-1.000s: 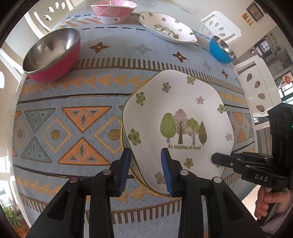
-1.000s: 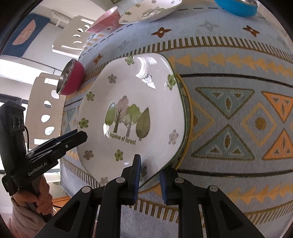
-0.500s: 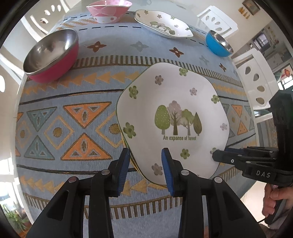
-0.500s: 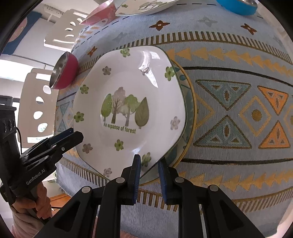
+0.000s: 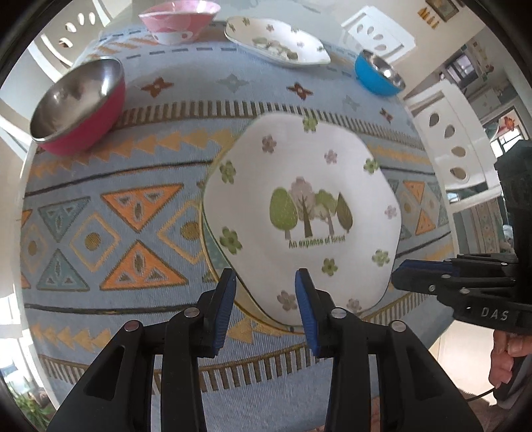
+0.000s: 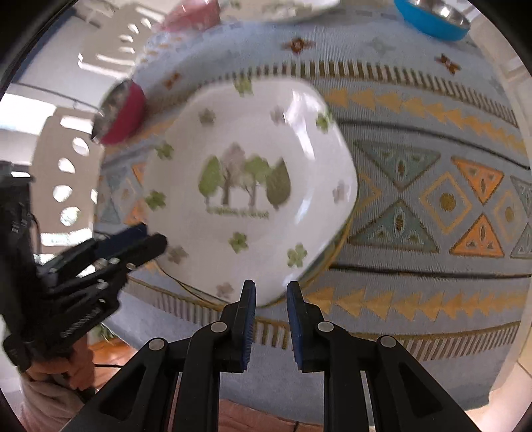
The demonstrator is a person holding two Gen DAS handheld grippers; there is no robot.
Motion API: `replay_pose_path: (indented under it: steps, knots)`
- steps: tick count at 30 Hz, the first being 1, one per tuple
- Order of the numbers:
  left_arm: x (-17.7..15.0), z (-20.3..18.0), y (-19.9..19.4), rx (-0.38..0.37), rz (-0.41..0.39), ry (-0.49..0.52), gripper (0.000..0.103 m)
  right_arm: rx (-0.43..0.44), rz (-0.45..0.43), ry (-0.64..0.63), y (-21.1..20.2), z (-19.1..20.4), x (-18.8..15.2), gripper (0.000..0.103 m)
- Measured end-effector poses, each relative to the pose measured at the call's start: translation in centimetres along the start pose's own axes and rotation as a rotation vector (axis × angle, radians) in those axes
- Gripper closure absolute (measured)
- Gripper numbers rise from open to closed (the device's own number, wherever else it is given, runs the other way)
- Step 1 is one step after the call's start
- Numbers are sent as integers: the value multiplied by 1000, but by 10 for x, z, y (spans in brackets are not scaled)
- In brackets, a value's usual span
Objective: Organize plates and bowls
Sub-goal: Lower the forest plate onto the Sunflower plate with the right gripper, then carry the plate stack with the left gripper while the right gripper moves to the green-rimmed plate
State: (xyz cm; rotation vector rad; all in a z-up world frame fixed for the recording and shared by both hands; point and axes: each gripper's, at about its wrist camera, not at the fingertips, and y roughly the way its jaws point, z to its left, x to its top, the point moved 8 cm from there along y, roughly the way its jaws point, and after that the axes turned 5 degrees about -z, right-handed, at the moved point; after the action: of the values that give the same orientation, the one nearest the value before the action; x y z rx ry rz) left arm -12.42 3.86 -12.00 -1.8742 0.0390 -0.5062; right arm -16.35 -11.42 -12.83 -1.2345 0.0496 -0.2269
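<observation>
A white hexagonal plate with a forest print (image 5: 301, 212) lies on a second plate whose gold rim (image 5: 212, 252) shows under its left edge, near the table's front. It also shows in the right wrist view (image 6: 246, 186). My left gripper (image 5: 264, 290) is open, its jaws either side of the plate's near left edge. My right gripper (image 6: 270, 299) is open just in front of the plate's near edge, not holding it; it shows at the plate's right in the left wrist view (image 5: 412, 274).
A red steel bowl (image 5: 78, 106) stands at the left, a pink bowl (image 5: 178, 20) and another forest plate (image 5: 276, 41) at the back, a blue bowl (image 5: 377, 74) at the back right. White chairs (image 5: 452, 139) surround the patterned tablecloth (image 5: 109, 212).
My right gripper has opened and let go of the plate's near edge, drawing back a little. The forest plate has settled onto the plate beneath. My left gripper stays open.
</observation>
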Motion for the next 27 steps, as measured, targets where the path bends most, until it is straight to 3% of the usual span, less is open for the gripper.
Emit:
replay_pose_path:
  steps: [8,13,16,17,18,21,27]
  knots:
    - [24,7,-10,27,-38,-5,64,15,-59,12,-13,-3,25,83]
    - [40,15,-20,48,-39,-4,63,27,-74,14,-21,-1,35,64]
    - [57,17,-32,54,-48,11,50,24,-86,17,-34,0,47,59]
    - [63,18,-37,60,-59,12,38,22,-90,14,-39,0,51,57]
    - [73,19,-44,64,-73,13,33,19,-100,8,-46,0,57,56]
    - [103,21,-58,79,-87,23,28,2,-138,-22,-75,2,84,52]
    - [182,20,-78,119,-138,39,28,-9,-187,-77,-132,0,148,49]
